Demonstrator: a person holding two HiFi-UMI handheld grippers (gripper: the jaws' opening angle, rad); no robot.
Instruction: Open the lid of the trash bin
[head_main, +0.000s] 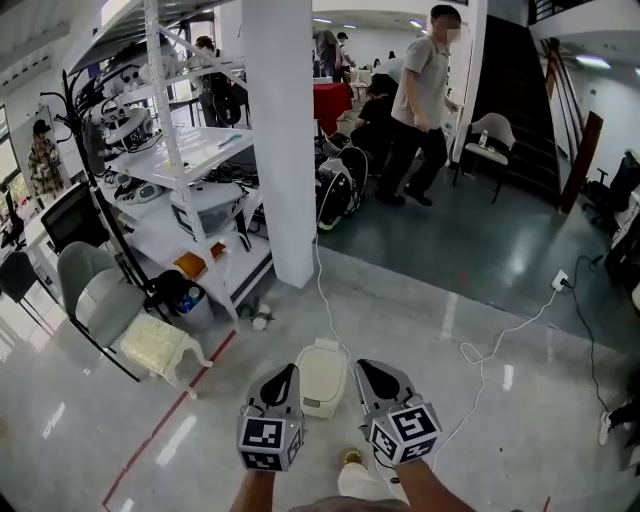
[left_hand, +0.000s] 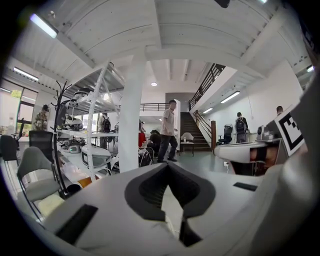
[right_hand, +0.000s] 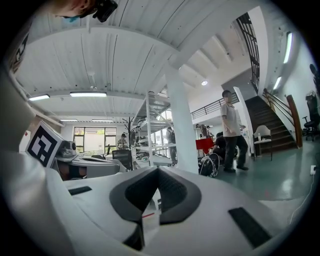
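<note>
The trash bin (head_main: 321, 377) is small and white with a rounded lid that lies shut; it stands on the glossy floor just ahead of me in the head view. My left gripper (head_main: 288, 372) hangs just left of the bin and my right gripper (head_main: 364, 368) just right of it, both above floor level and apart from it. Each points forward with its dark pads meeting at the tips and nothing held. The left gripper view shows its jaws (left_hand: 168, 165) closed against the room, and so does the right gripper view (right_hand: 157, 170). Neither gripper view shows the bin.
A white pillar (head_main: 280, 140) stands right behind the bin, with a cluttered shelf rack (head_main: 190, 160) to its left. A grey chair (head_main: 95, 295) and a cushioned stool (head_main: 155, 345) sit at left. A white cable (head_main: 480, 350) trails across the floor at right. A person (head_main: 420, 100) walks farther back.
</note>
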